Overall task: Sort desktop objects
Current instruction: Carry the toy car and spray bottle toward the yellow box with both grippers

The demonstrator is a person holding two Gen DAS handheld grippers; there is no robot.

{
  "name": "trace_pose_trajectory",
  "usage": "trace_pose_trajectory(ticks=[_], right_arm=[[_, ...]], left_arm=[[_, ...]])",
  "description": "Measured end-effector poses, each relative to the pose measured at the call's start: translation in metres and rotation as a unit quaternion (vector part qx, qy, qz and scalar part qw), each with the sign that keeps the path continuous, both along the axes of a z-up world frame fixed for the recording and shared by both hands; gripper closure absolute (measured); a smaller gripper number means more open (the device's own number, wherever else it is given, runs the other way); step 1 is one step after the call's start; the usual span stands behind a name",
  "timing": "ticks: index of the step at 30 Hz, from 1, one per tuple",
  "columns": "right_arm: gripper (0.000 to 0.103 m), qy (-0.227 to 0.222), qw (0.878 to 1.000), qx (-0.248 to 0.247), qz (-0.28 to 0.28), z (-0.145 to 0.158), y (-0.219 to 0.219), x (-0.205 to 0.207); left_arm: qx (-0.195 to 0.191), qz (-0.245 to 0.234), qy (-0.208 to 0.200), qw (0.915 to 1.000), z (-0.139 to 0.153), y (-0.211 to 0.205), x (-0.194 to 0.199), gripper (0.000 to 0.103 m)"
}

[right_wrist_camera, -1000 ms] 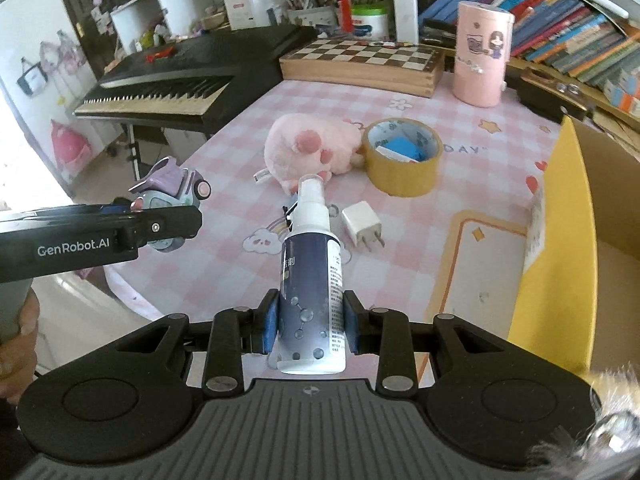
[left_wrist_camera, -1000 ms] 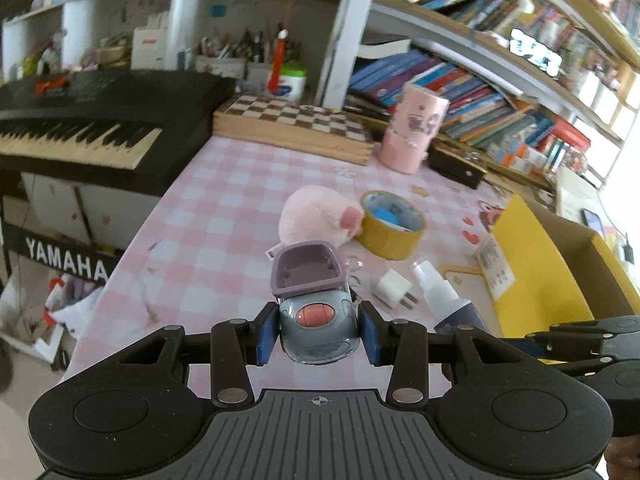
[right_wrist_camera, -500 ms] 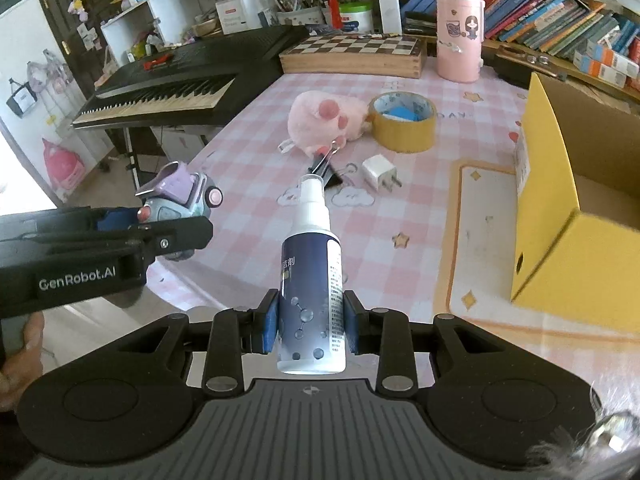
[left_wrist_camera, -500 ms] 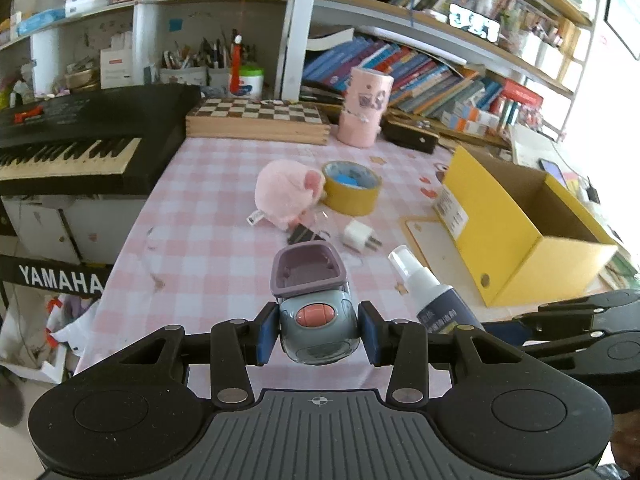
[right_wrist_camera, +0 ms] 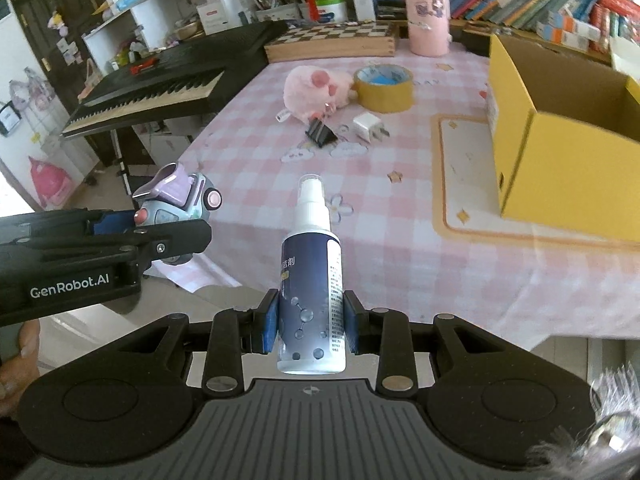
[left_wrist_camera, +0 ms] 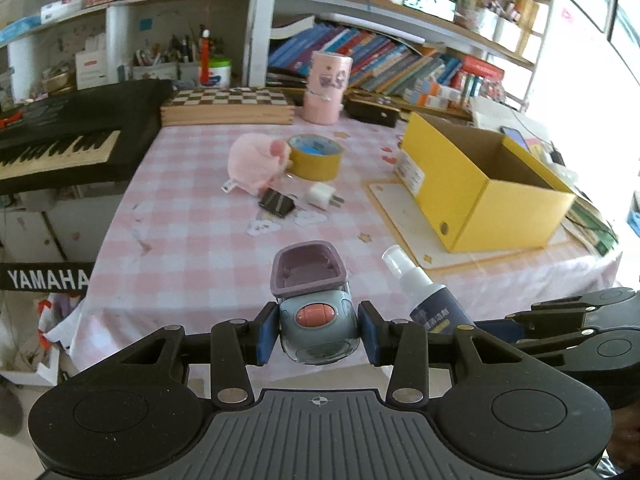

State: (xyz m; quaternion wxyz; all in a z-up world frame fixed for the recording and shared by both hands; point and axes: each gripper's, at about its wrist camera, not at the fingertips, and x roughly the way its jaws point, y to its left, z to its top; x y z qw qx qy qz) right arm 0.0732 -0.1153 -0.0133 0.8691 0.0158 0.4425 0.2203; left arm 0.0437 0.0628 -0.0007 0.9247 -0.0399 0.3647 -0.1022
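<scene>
One toy car (left_wrist_camera: pixel 314 312), one spray bottle (right_wrist_camera: pixel 311 292), one plush (left_wrist_camera: pixel 256 164), one tape roll (left_wrist_camera: pixel 316 156), one charger (left_wrist_camera: pixel 323 194), one binder clip (left_wrist_camera: pixel 276 202), one yellow box (left_wrist_camera: pixel 516 212).

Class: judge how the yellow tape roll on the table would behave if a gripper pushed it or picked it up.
The tape roll lies flat, so it would probably slide, not roll. Its hollow ring looks stiff and fairly light. It touches the pink plush toy, which a push would likely nudge.
</scene>
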Motion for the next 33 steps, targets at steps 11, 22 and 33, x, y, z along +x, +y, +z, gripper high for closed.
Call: trace_pose_trajectory(ticks=[11,22,33], right_arm=[[0.073,0.016,0.997,0.012,-0.07,-0.009,-0.025,-0.042],[0.073,0.019,0.99,0.009,-0.139,-0.009,-0.051,-0.07],[0.073,0.018,0.984,0.003,-0.18,-0.008,-0.068,-0.085]], left_arm=[[0.01,-0.068,0.003,0.9977,-0.003,-0.023,-0.02,0.062],[0.009,-0.14,0.005,0.9901,-0.004,-0.052,-0.023,0.062],[0.009,-0.187,0.007,0.9824,-0.005,-0.075,-0.024,0.062]])
